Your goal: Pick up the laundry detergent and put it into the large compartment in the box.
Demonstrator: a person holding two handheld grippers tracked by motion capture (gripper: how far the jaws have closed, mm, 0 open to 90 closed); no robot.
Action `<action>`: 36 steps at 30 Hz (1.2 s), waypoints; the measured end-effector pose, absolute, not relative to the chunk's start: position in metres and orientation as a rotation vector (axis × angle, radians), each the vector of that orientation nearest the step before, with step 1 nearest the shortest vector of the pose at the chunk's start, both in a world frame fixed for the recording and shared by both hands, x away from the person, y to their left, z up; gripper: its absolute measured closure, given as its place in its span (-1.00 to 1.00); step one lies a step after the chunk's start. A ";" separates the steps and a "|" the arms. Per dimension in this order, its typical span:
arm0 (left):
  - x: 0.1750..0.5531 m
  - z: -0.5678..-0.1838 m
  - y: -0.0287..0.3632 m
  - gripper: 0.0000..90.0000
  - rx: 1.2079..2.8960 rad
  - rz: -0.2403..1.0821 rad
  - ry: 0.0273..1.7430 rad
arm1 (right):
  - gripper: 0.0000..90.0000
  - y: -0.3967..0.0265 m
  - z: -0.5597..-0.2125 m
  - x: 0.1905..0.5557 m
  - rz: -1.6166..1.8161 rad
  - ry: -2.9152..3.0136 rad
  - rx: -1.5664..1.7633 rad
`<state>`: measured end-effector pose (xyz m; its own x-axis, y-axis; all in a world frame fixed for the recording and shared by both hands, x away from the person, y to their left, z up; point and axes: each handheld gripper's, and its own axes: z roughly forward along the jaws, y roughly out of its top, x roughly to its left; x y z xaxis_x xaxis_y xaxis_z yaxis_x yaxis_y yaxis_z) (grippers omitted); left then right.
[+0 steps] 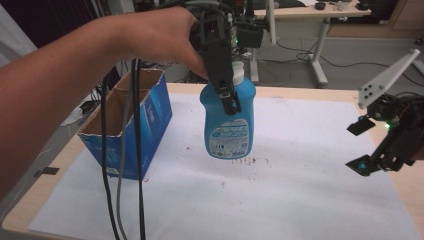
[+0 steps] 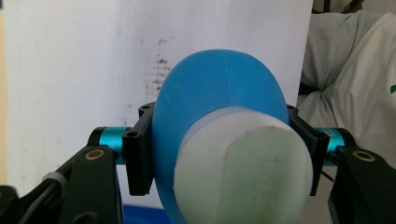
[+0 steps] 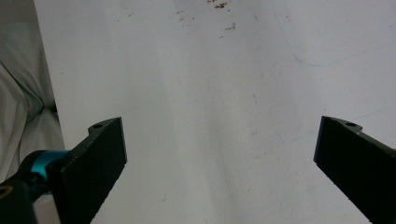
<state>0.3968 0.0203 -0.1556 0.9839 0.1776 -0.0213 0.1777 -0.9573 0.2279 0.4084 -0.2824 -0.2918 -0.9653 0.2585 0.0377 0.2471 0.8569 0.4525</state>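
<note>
Bottle: the blue bottle [image 1: 228,122] hangs upright in the air above the white sheet [image 1: 300,170], clear of it, just at 3 o'clock from the box [image 1: 145,120].
Bottle and left gripper: the left gripper [image 1: 227,97] comes down from 12 o'clock and clamps the bottle's shoulder just under the cap [image 1: 237,70]; in the left gripper view the black pads press the blue body [image 2: 219,88] from 9 and 3 o'clock, with the cap [image 2: 243,168] nearest the camera.
Left gripper state: closed on the bottle, jaws kept apart by its width.
Hand: a hand [image 1: 165,37] holds the gripper body from 10 o'clock, with black and grey cables [image 1: 122,165] hanging below the forearm.
Right gripper: the right gripper [image 1: 367,145] hovers at 3 o'clock over the sheet, well apart from the bottle; its jaws stand wide with nothing between them, as the right gripper view shows over bare sheet [image 3: 210,116].
Bottle make: smooth blue plastic, oval in section, rounded shoulders, a label on the lower front, a white ribbed round cap.
Box: open-topped blue cardboard with a brown inner face and a divider.
Sheet: flat, white, with small brown specks [image 1: 247,161] beneath the bottle.
Table: pale wood edge [image 1: 300,94] around the sheet.
</note>
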 end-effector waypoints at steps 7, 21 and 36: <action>0.398 -0.125 0.054 -0.16 2.876 0.016 0.368 | -0.97 -0.282 -0.290 0.409 0.731 3.000 0.411; 0.398 -0.092 0.125 -0.16 2.846 0.067 0.585 | -0.97 -0.282 -0.289 0.410 0.745 2.998 0.416; 0.400 -0.083 0.197 -0.16 2.799 0.106 0.800 | -0.97 -0.277 -0.289 0.411 0.738 3.003 0.419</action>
